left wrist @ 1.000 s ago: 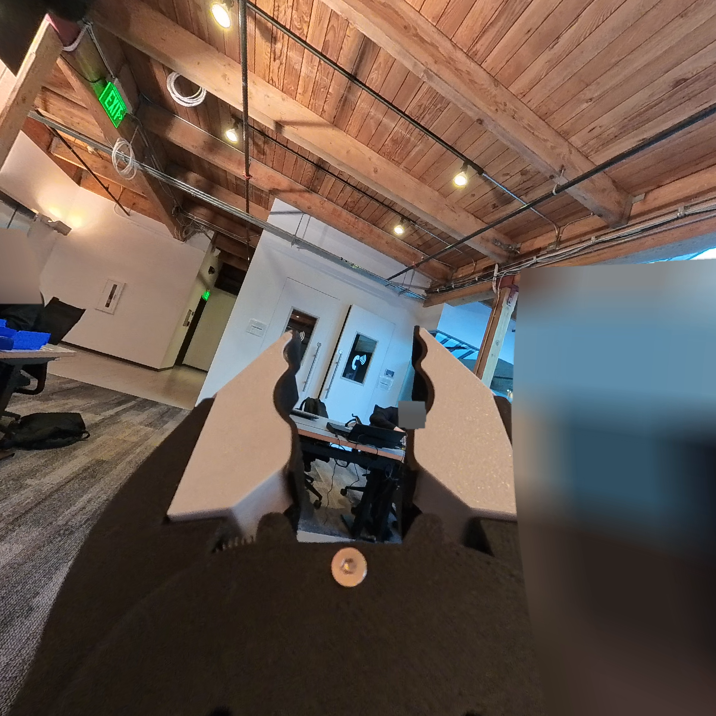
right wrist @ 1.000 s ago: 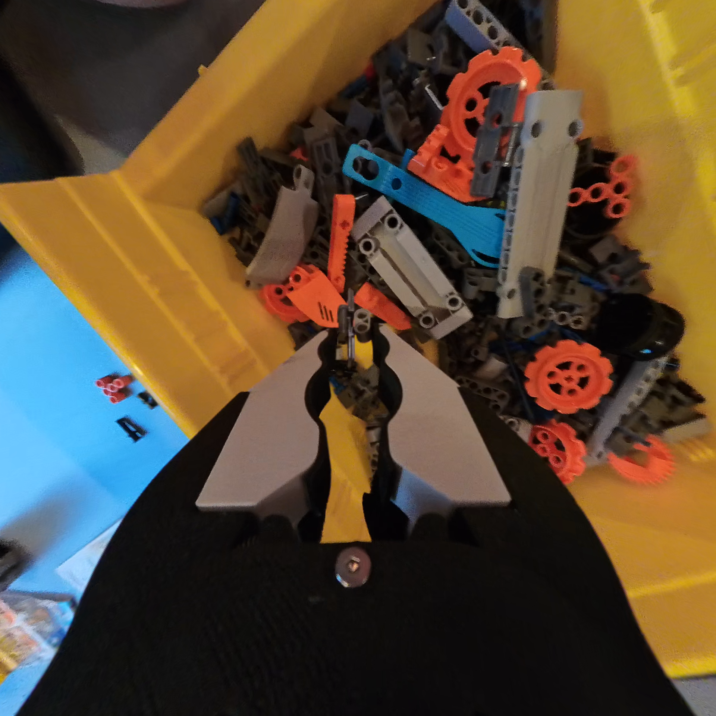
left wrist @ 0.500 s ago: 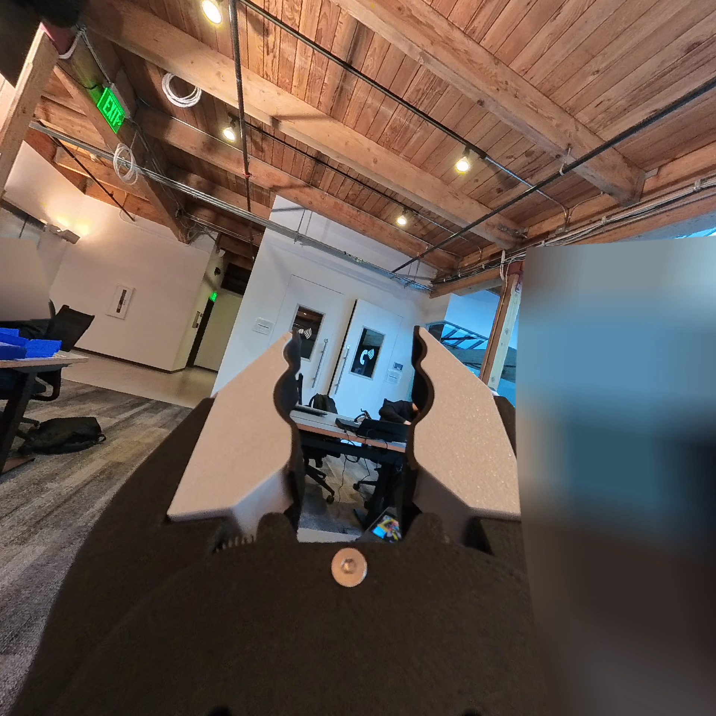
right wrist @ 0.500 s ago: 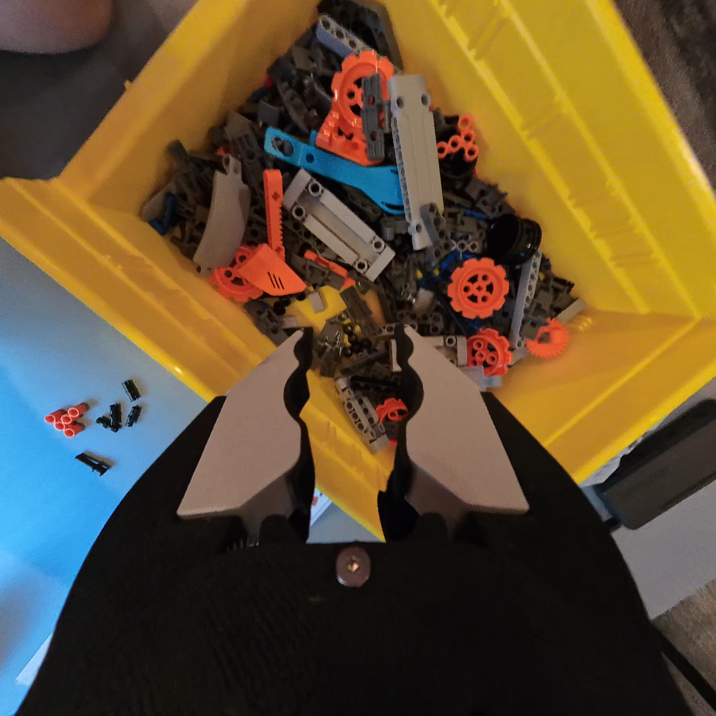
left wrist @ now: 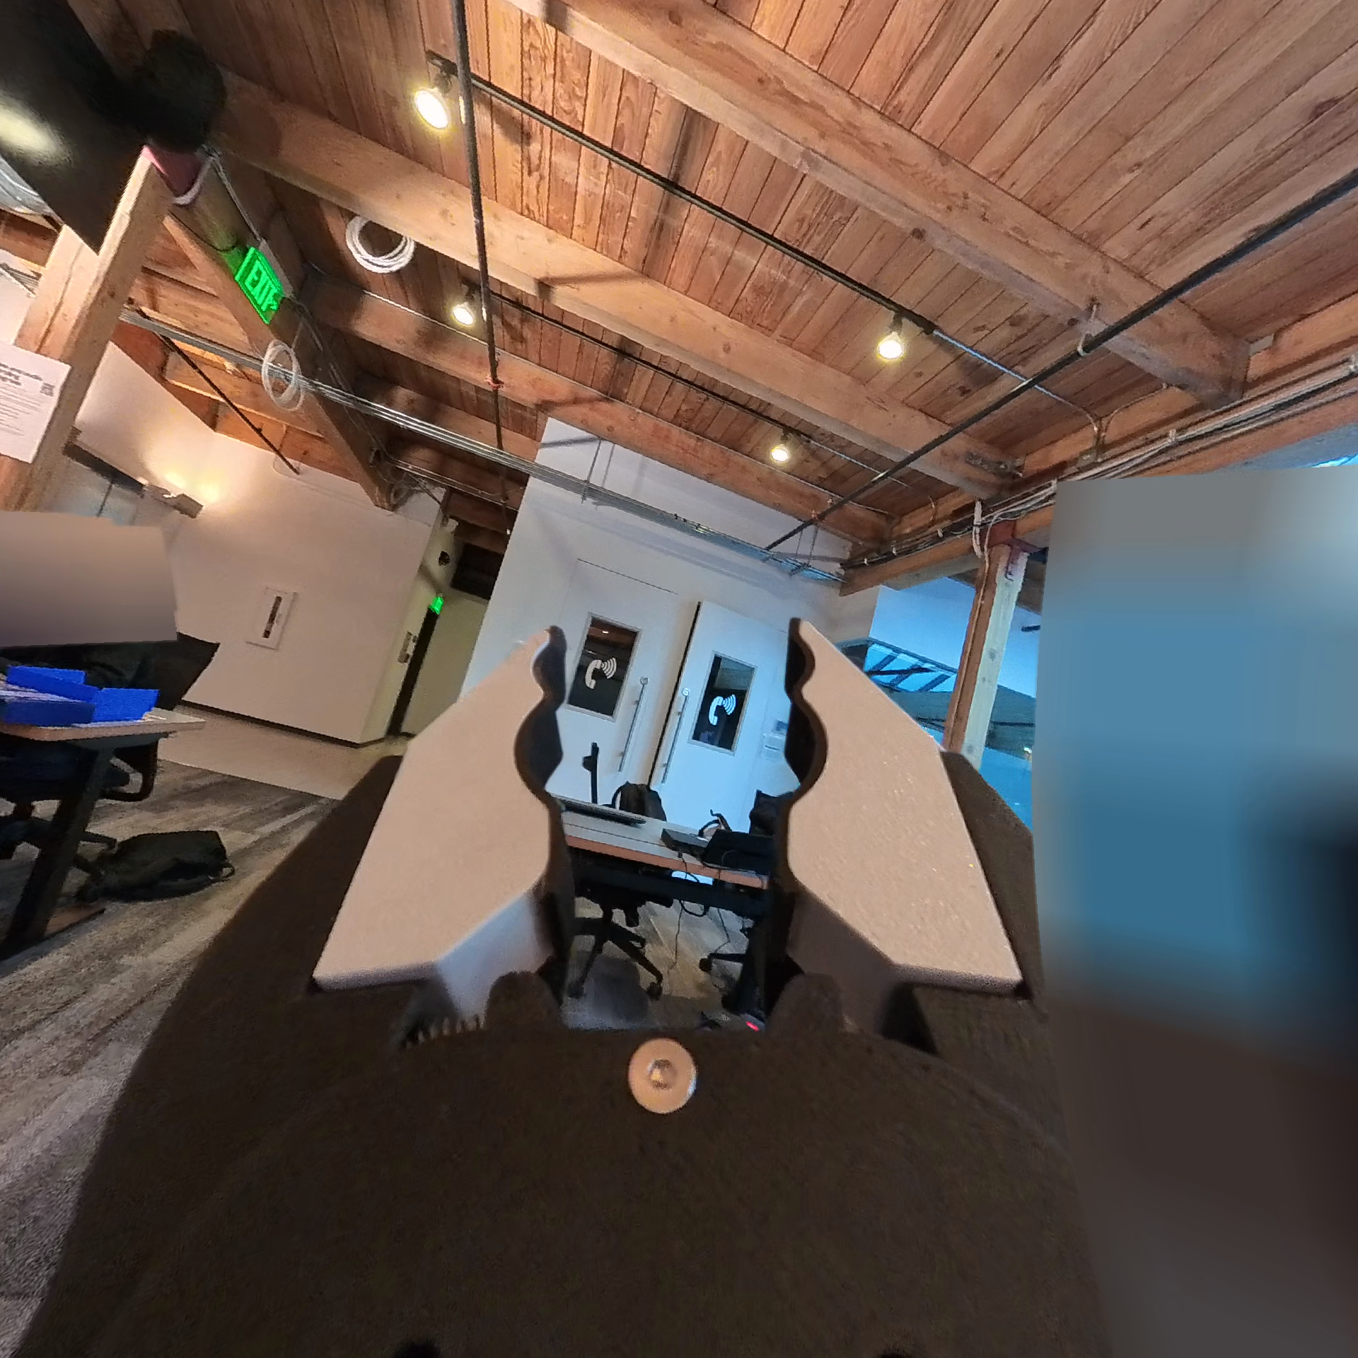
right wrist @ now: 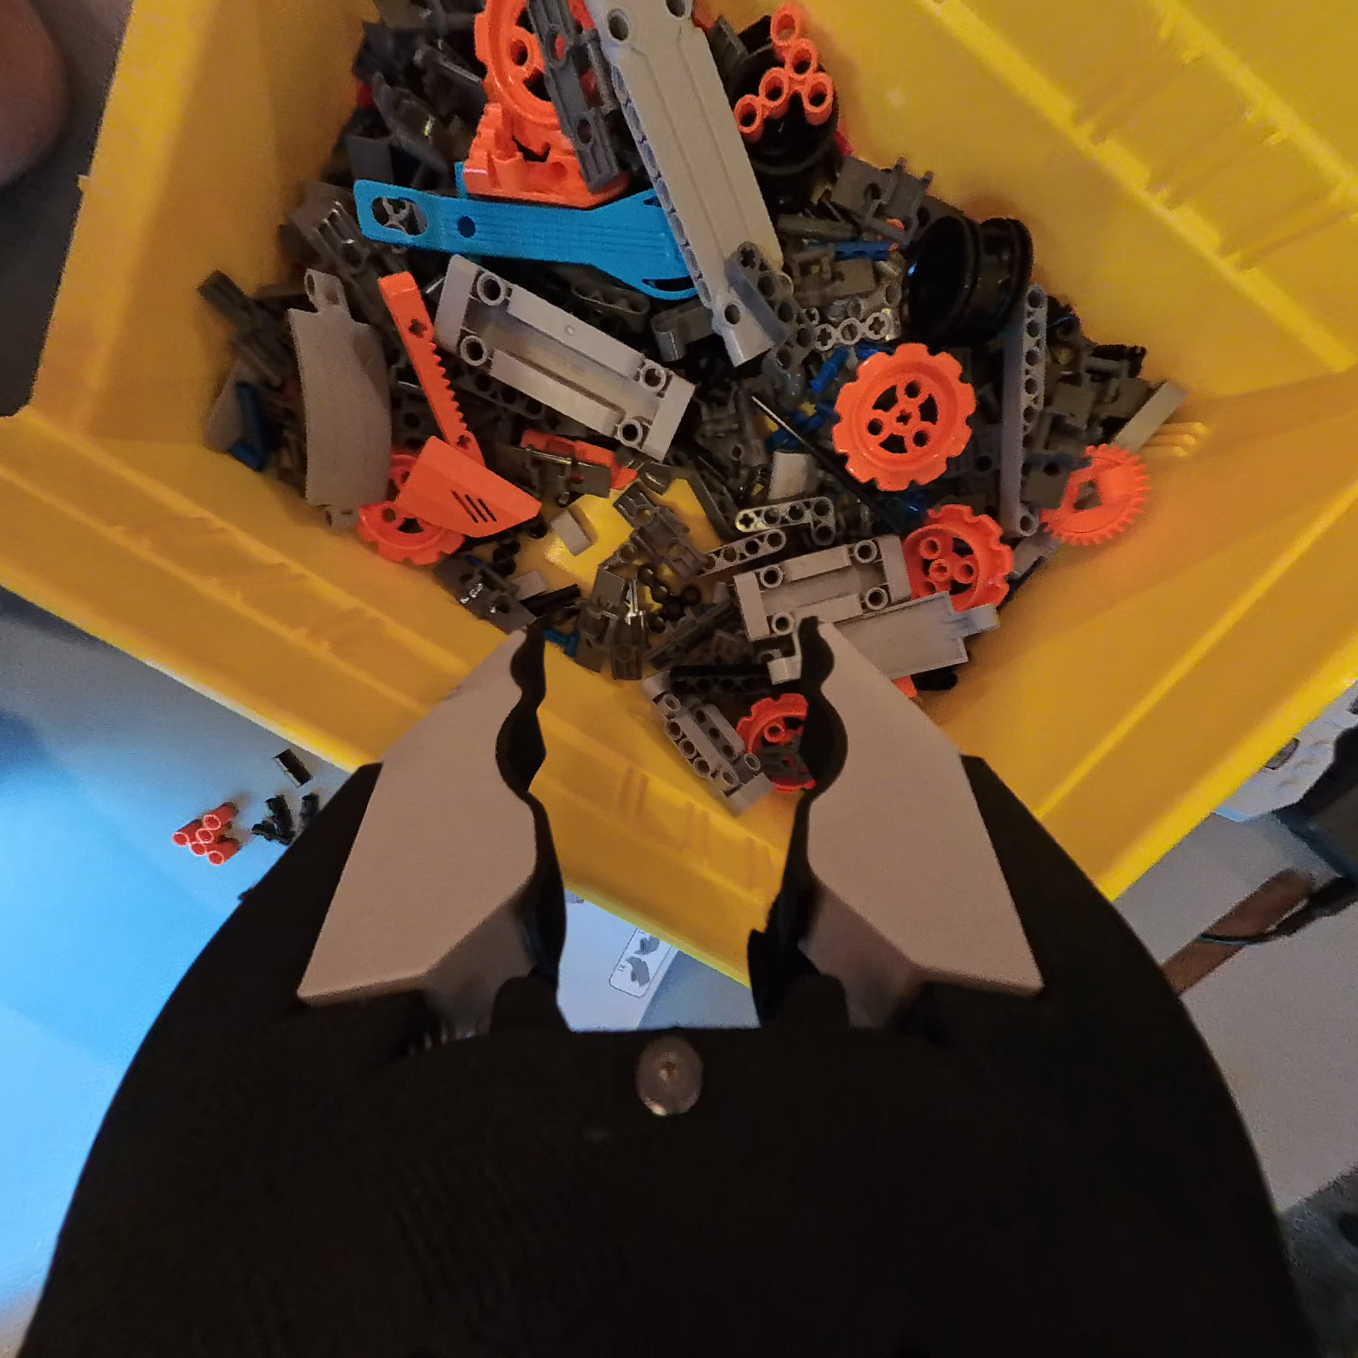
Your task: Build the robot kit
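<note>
We find the right tool poised above the near wall of a yellow bin, angled down into it. Its jaws stand wide apart and nothing sits between them. The fingertips hang over the heap of parts at the bin's near edge, close to small dark grey pieces; we cannot tell whether they touch any.

The bin holds a dense pile of building pieces. We note a blue flat piece lying across the far half, a long light grey panel crossing over its end, a second grey panel below it, and an orange rack just beside that. An orange wheel lies on the pile's far right side, near a black tyre. A smaller orange gear shows just inside the tool's right finger.

The bin rests on a pale counter. Outside the bin, to the left of the tool, lie a cluster of red pins and a few black pins just beside them.

The left tool is tilted upward, well clear of any counter, pointing across an office toward two white doors and a wooden ceiling. Its jaws are wide and empty. A desk with chairs stands far off between its fingers; another desk at left carries blue trays.
</note>
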A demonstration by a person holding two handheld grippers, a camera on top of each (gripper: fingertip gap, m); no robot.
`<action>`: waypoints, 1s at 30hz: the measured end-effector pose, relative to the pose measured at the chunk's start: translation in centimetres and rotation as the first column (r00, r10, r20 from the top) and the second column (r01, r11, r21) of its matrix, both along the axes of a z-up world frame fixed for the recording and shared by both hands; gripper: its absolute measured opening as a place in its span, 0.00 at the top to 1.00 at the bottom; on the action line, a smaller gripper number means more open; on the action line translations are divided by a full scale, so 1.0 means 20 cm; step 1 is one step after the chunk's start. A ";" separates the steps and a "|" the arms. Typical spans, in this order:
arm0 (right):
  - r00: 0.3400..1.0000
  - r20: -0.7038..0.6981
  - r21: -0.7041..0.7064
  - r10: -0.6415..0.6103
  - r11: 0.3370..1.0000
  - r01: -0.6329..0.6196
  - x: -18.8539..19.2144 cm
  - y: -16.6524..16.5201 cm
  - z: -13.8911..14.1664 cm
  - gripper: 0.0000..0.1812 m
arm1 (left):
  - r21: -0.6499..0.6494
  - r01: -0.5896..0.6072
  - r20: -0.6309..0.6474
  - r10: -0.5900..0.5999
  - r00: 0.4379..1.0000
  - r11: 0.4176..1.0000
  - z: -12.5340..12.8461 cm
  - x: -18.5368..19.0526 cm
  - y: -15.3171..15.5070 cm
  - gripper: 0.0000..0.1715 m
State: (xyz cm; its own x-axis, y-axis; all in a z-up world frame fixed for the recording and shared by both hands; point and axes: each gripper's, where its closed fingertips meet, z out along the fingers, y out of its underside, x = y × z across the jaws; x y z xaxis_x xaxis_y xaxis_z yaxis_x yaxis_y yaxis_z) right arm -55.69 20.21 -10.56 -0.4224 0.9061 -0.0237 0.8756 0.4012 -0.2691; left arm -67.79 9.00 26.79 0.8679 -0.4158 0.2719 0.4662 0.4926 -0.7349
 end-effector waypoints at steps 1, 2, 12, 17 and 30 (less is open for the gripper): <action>1.000 0.002 0.016 -0.010 1.000 0.010 -0.01 0.01 0.00 0.61 | -0.010 -0.015 0.000 0.015 1.000 1.000 -0.01 -0.01 0.01 0.66; 0.999 0.007 0.040 -0.033 0.999 0.032 -0.01 0.02 0.00 0.60 | -0.037 -0.036 0.002 0.036 0.999 0.999 -0.02 -0.03 0.03 0.64; 0.873 0.327 0.247 -0.362 0.924 0.291 0.10 0.21 -0.09 0.46 | -0.612 -0.381 -0.280 0.261 0.924 0.693 -0.52 -0.28 0.33 0.52; 0.766 0.447 0.270 -0.462 0.886 0.377 0.15 0.17 -0.15 0.38 | -0.763 -0.421 -0.412 0.133 0.901 0.490 -0.78 -0.26 0.40 0.61; 0.762 0.437 0.321 -0.478 0.874 0.364 0.13 0.15 -0.18 0.30 | -0.897 -0.390 -0.430 -0.207 0.879 0.210 -1.16 -0.10 0.42 0.62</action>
State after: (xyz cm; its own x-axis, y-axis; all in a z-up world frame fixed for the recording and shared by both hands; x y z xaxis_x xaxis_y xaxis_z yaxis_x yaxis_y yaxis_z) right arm -53.19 23.29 -14.11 0.0209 0.9960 0.0868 0.9573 -0.0449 0.2855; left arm -69.76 17.32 3.59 0.9996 -0.0072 0.0277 0.0149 -0.6950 -0.7189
